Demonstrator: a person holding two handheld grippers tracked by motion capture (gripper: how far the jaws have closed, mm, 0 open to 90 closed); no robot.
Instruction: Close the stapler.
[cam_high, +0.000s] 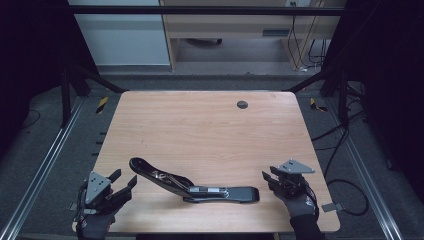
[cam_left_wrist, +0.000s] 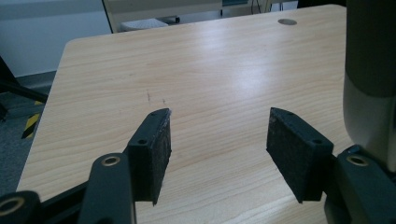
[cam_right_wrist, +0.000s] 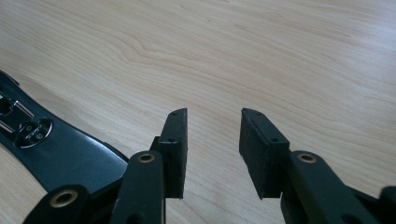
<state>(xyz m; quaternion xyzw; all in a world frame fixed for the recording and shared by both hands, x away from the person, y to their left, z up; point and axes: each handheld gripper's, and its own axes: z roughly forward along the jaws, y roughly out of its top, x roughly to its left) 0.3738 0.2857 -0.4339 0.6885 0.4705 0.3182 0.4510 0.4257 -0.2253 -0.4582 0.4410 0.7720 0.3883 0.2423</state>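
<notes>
- High view: fixed above the person's edge of the wooden table (cam_high: 210, 125), facing forward and down; it takes in the whole tabletop, the floor and a cabinet beyond.
- Left gripper view: rides low on the left gripper (cam_left_wrist: 218, 135), looking along its jaws across the table toward the far edge and the round grommet (cam_left_wrist: 286, 21).
- Right gripper view: sits close above the tabletop on the right gripper (cam_right_wrist: 214, 135), angled down at the wood.
- Shared: the grommet (cam_high: 242, 104) appears in the high and left gripper views; the black stapler (cam_high: 195, 184) appears in the high view and at the left edge (cam_right_wrist: 56, 149) of the right gripper view.
</notes>
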